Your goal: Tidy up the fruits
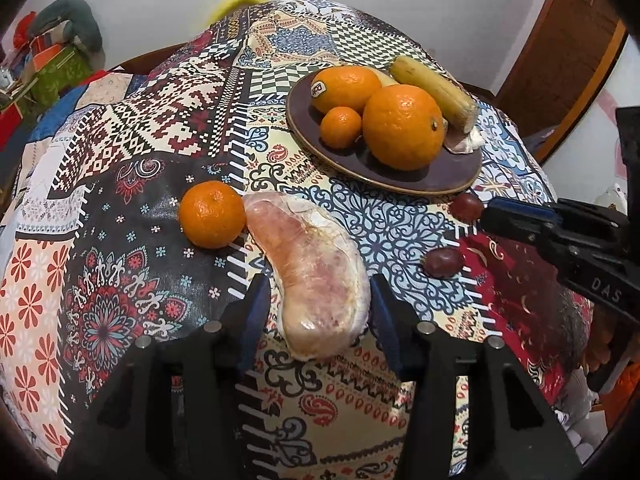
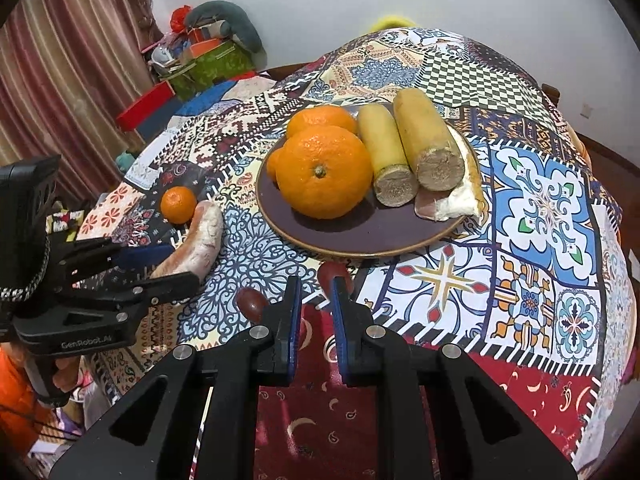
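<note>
**A:** Two small red fruits (image 1: 444, 262) sit off to the right of the left gripper (image 1: 316, 284) in its own camera. Where's the peeled citrus segment (image 1: 304, 248)?

**B:** Lying on the patchwork tablecloth (image 1: 120, 140), right between the left gripper's fingers! The jaws stand apart around it, with a clear gap on the left side, so there's no squeeze.

**A:** And the loose mandarin (image 1: 212, 215)?

**B:** Just ahead and left of those fingertips, touching the segment's far end. Further ahead to the right, the brown plate (image 1: 400, 184) carries a big orange (image 1: 404, 126), a stickered orange (image 1: 344, 88), a little mandarin (image 1: 341, 127) and banana pieces (image 1: 434, 88). The right gripper (image 1: 486, 216) pokes in from the right, its tip beside the farther red fruit.

**A:** Over to the right wrist camera.

**B:** The right gripper (image 2: 316, 284) has its jaws drawn to a narrow slit, gripping nothing. One red fruit (image 2: 334, 274) peeks out just past its right fingertip, the other (image 2: 251, 302) sits just left of its left finger.

**A:** The plate (image 2: 360, 236)?

**B:** Straight ahead, with the cut banana pieces (image 2: 428, 140) end-on. The left gripper (image 2: 182, 266) is off to the left, straddling the segment (image 2: 200, 236).
</note>
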Tool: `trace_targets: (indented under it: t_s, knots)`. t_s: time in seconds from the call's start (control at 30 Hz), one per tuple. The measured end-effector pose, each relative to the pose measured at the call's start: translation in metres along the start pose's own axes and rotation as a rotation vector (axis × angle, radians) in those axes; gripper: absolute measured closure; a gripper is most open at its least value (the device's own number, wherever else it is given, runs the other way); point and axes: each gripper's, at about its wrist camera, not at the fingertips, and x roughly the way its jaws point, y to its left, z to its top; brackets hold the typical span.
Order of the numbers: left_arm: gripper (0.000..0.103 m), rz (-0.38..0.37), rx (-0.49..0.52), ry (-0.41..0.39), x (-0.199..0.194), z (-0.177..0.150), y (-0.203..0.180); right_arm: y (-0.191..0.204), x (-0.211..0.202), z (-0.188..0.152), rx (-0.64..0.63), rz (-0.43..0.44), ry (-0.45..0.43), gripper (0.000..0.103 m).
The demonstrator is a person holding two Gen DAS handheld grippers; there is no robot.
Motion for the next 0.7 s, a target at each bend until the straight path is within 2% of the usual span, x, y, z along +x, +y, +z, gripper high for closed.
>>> trace_targets:
  t_s: [0.27, 0.53, 0.7]
  knots:
    - [0.049, 0.004, -0.024, -0.001, 0.011, 0.011, 0.002, -0.009, 0.007, 0.001, 0.006, -0.038, 0.013, 0.089]
    - [0.048, 0.005, -0.049, -0.019, 0.019, 0.018, 0.002, -0.017, 0.013, 0.007, 0.014, -0.057, 0.005, 0.077]
    - [0.053, 0.017, -0.055, -0.041, 0.019, 0.017, 0.003, -0.019, 0.016, 0.009, 0.022, -0.069, 0.01, 0.077]
